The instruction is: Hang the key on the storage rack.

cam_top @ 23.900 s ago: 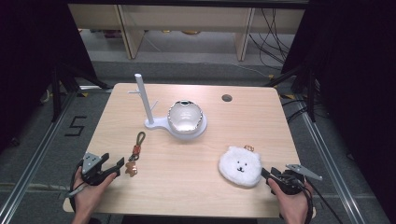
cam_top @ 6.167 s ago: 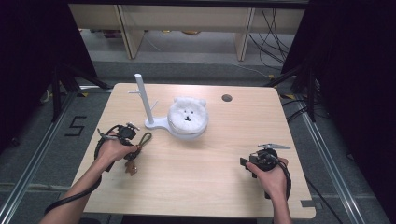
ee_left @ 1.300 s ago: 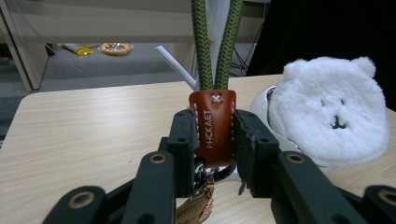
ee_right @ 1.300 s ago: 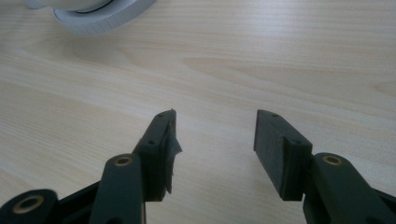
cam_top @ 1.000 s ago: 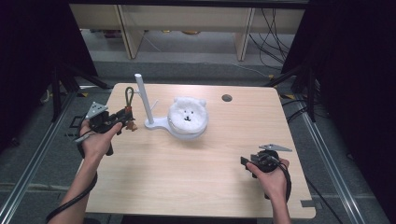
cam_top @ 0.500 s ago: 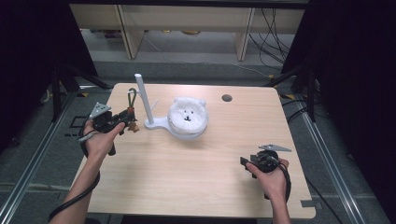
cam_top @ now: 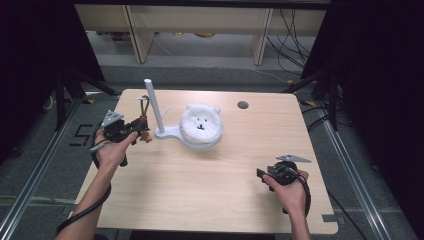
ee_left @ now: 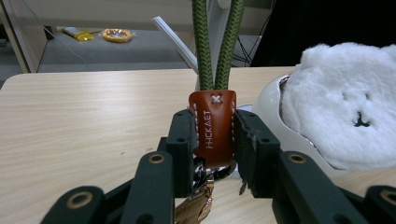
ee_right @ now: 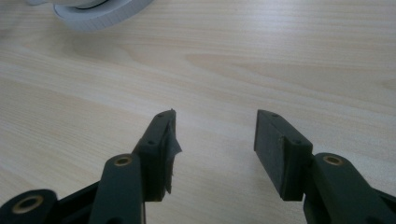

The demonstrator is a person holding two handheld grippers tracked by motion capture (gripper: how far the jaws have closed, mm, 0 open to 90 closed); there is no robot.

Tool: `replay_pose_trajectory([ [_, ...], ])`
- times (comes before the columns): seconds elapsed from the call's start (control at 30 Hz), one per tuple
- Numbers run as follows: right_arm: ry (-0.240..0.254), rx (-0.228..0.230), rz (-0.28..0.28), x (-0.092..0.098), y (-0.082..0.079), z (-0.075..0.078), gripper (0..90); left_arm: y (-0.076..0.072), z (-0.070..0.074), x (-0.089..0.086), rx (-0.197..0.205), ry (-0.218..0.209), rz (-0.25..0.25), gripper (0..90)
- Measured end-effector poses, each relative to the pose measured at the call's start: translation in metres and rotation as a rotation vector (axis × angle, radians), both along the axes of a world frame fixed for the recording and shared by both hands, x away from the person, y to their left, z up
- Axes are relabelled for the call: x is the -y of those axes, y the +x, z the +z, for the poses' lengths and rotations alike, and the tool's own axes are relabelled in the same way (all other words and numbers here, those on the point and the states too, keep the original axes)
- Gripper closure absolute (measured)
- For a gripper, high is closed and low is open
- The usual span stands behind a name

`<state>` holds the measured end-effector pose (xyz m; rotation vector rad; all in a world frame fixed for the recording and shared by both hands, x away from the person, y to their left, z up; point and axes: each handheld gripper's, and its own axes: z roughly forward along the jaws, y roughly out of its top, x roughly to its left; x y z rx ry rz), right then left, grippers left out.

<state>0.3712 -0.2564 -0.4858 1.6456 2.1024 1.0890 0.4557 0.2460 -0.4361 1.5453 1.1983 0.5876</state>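
My left gripper (cam_top: 136, 126) (ee_left: 212, 135) is shut on the brown leather tab of a keychain (ee_left: 212, 123) with a green cord loop (cam_top: 144, 106) (ee_left: 215, 42). It holds the loop upright, just left of the white post (cam_top: 152, 105) of a white stand (cam_top: 167, 132). A fluffy white bear pouch (cam_top: 201, 122) (ee_left: 345, 112) lies in the stand's dish. A metal clasp (ee_left: 198, 205) hangs below the tab. My right gripper (cam_top: 264, 176) (ee_right: 215, 140) rests low at the table's front right, open, with nothing between its fingers.
The light wooden table (cam_top: 200, 190) has a round cable hole (cam_top: 243, 105) at the back. Shelving legs and cables stand on the floor behind. The stand's white base (ee_right: 93, 11) lies ahead of the right gripper.
My left gripper has carried the keychain a little right and closer to the white post over the last second. The right gripper has stayed put.
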Motion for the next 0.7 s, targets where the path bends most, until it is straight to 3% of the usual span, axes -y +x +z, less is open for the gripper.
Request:
replay_pose_trajectory([
  [0.27, -0.010, 0.006, 0.001, 0.000, 0.000, -0.001, 49.4, 0.005, -0.005, 0.006, 0.004, 0.024, -0.002, 66.6],
  [0.3, 0.012, 0.001, 0.008, -0.001, 0.000, -0.002, 49.4, 0.006, -0.005, 0.007, 0.002, 0.024, 0.000, 66.4],
  [0.33, -0.010, -0.004, 0.001, -0.002, 0.000, -0.002, 49.4, 0.006, -0.006, 0.008, 0.005, 0.021, -0.002, 66.2],
  [0.47, -0.010, 0.005, 0.012, -0.002, 0.000, -0.002, 49.3, 0.008, -0.008, 0.012, 0.012, 0.035, -0.006, 64.9],
  [0.67, 0.002, 0.015, 0.007, 0.000, 0.000, -0.001, 49.1, 0.007, -0.012, 0.012, 0.015, 0.057, -0.012, 54.5],
  [0.7, -0.013, 0.012, -0.001, 0.000, -0.001, 0.001, 49.1, 0.006, -0.013, 0.012, 0.018, 0.056, -0.010, 53.0],
])
